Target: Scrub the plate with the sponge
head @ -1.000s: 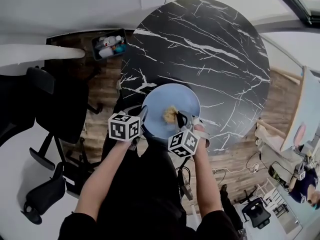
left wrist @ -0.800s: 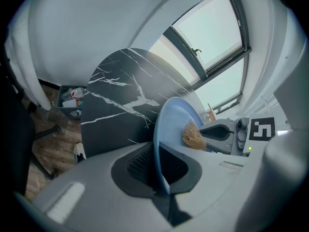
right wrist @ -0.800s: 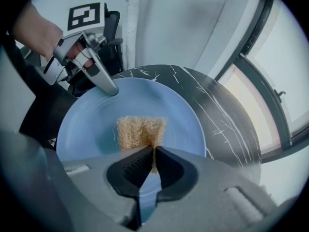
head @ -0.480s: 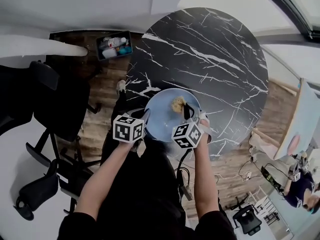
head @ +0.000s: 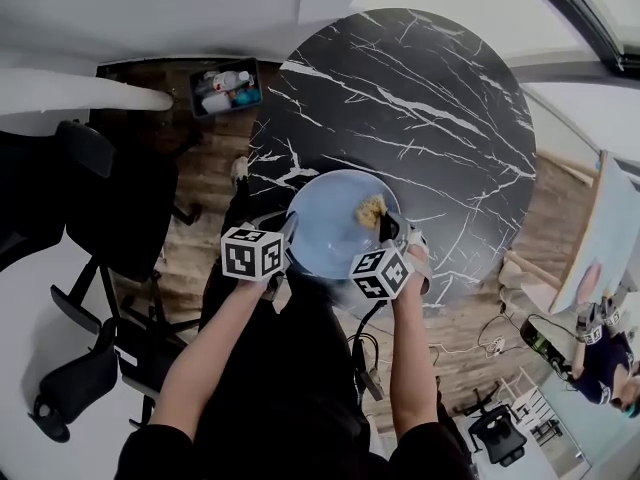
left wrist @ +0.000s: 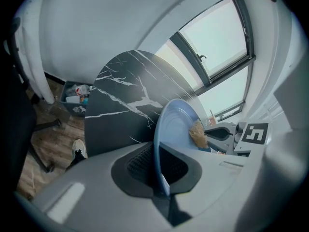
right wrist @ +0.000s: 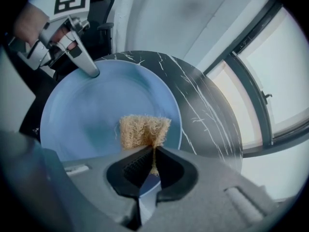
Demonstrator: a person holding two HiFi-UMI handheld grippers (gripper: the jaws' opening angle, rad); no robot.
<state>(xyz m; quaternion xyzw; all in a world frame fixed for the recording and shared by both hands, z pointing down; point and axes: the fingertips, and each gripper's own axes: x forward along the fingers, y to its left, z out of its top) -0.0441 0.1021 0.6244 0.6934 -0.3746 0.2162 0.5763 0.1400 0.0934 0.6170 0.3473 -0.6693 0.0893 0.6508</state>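
The left tongs [left wrist: 157,164] are closed narrow on the near rim of the blue plate [left wrist: 176,124]. The right tongs [right wrist: 153,156] pinch the tan sponge [right wrist: 143,129], which lies against the plate's face just ahead of them. Beyond spreads the black marbled bench [head: 420,98].

1. The plate [head: 335,223] is round, pale blue and shallow. It sits at the near edge of the black, white-veined table [head: 440,118], with the left claw [head: 288,234] clamped on its near-left rim.
2. The sponge [head: 372,208] is a small, tan, fibrous pad. It is pinched in the right claw [head: 386,228] and lies against the plate's right side, towards the table's middle.
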